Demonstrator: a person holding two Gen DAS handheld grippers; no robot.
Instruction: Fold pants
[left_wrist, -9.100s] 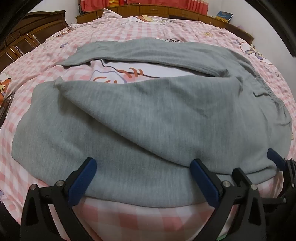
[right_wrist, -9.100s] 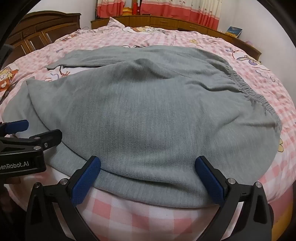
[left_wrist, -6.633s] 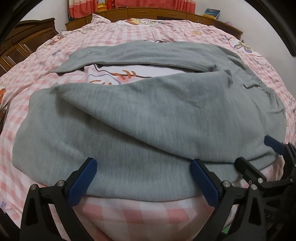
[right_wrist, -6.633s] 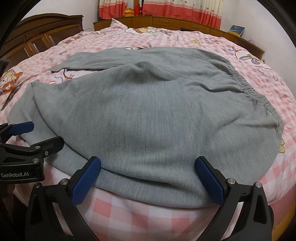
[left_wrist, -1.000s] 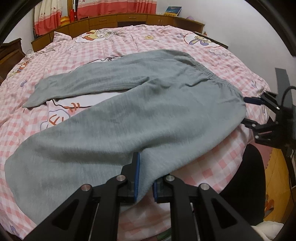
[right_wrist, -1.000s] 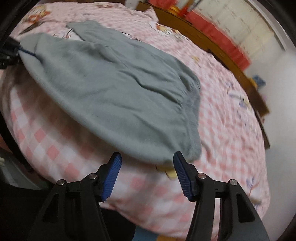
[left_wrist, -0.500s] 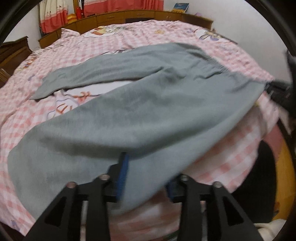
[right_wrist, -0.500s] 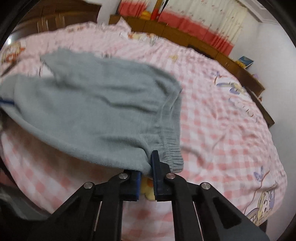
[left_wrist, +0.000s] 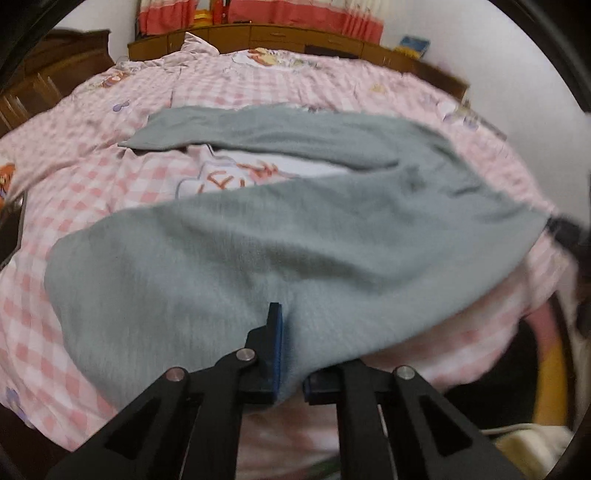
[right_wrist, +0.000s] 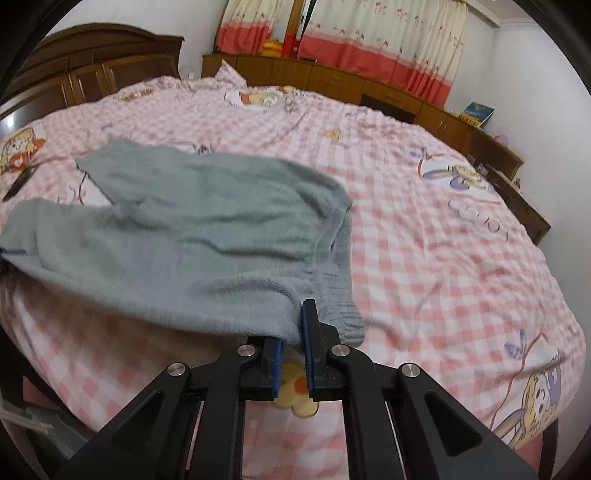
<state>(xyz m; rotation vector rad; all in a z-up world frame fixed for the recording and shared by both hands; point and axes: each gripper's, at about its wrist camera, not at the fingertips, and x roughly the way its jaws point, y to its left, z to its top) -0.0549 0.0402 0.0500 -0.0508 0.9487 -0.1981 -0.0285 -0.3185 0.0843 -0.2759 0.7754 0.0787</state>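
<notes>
Pink checked bed (left_wrist: 92, 192); grey pants (left_wrist: 295, 236) spread, legs splayed; left gripper (left_wrist: 291, 354), right gripper (right_wrist: 293, 343) clamp hem edges.

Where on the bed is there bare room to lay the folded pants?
Free: the pink checked bedspread right of the waistband, out to the wooden ledge, and beyond the far leg toward the pillow. Crowded: the near-left side, under the gray pants.
</notes>
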